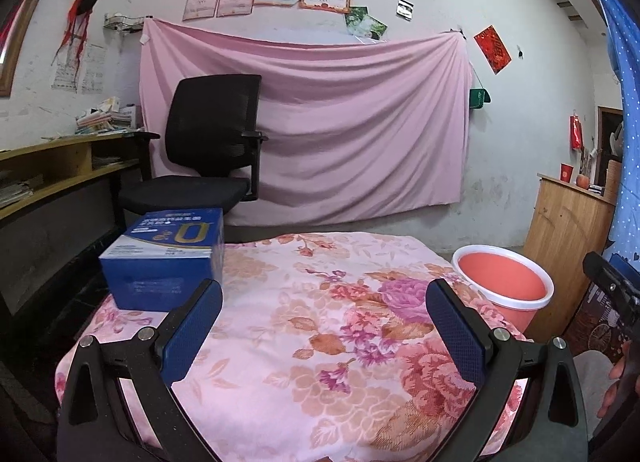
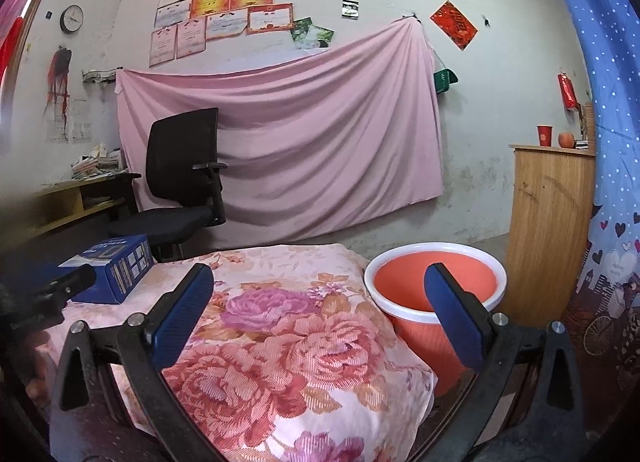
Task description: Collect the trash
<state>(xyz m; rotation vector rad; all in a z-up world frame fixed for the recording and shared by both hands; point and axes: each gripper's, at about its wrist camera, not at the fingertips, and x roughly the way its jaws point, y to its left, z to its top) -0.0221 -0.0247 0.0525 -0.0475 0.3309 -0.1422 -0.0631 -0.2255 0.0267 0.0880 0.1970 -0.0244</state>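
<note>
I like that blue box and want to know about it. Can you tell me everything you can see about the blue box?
The blue box looks like printed cardboard, dark blue, with a white band, small pale writing and a big gold "Q" shape on top. One end shows little pictures. It is closed and lies flat at the far left corner of the flowery cloth, which is all that touches it. Neither gripper's jaws hold it; the left gripper hovers just in front.

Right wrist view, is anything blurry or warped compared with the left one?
Right wrist view: a dark out-of-focus smear covers the left edge near the blue box, and the wall bows from fisheye. Left wrist view: sharper, though the blue box print is slightly soft and the corners vignette black.
</note>
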